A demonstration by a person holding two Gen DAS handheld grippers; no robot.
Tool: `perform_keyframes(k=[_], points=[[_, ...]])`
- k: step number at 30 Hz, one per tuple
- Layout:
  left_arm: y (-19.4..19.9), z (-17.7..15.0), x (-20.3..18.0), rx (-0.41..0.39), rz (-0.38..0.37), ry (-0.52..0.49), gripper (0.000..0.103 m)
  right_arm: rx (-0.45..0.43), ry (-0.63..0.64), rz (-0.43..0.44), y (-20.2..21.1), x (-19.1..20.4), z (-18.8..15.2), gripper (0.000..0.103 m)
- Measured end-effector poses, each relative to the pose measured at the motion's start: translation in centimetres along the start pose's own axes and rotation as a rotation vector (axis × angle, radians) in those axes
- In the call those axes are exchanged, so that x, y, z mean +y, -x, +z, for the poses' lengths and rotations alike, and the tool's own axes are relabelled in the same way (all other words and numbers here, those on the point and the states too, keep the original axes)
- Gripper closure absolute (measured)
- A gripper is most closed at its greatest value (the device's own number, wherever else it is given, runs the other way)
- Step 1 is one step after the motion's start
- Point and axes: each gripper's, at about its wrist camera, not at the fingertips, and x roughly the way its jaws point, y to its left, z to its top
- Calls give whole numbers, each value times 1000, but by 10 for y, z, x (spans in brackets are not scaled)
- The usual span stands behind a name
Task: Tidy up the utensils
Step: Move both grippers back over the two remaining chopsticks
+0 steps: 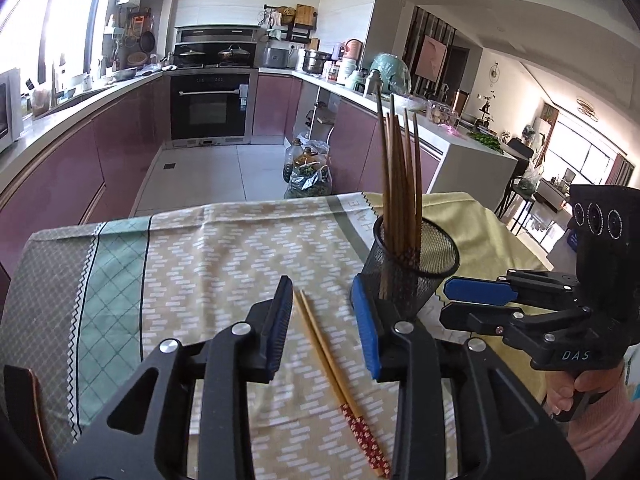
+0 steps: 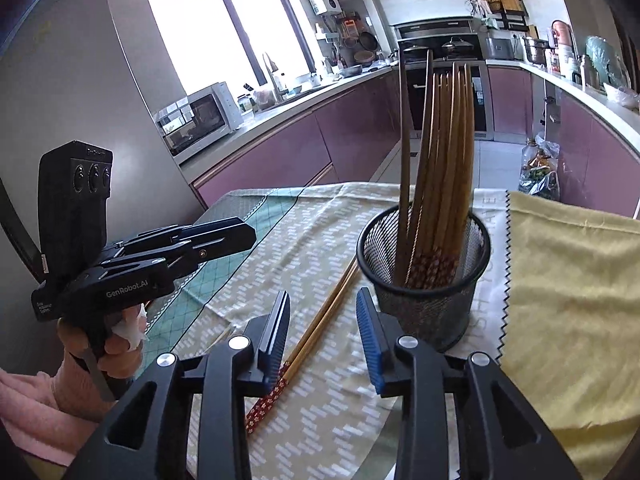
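Remaining item: chopstick pair [image 1: 332, 364], flat on the tablecloth [image 1: 224, 248] just beside the mesh holder [image 1: 408, 268] — we judged it next. Left gripper [image 1: 324, 320] and right gripper [image 2: 323, 334] stood part-open, both empty; we advised pinching both sticks together near mid-length.

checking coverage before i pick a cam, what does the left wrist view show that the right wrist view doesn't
Only the left wrist view: the living area on the far right, and the right claw seen from the side.
Only the right wrist view: the big window, the microwave, and the left claw seen from the side.
Both: the mesh cup full of chopsticks, the loose pair of chopsticks lying on the patterned cloth, and the oven.
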Motion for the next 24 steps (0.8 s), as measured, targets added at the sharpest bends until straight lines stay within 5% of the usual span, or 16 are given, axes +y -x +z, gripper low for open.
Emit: perform_keyframes(k=[9, 16, 24], points=[[-6, -46, 20, 61, 80, 18, 55, 136, -34, 15, -45, 14, -36, 68], [-15, -61, 23, 83, 134, 16, 33, 178, -19, -35, -60, 25, -50, 65], [-18, -65, 29, 99, 166, 23, 33, 193, 22, -74, -65, 39, -55, 65]])
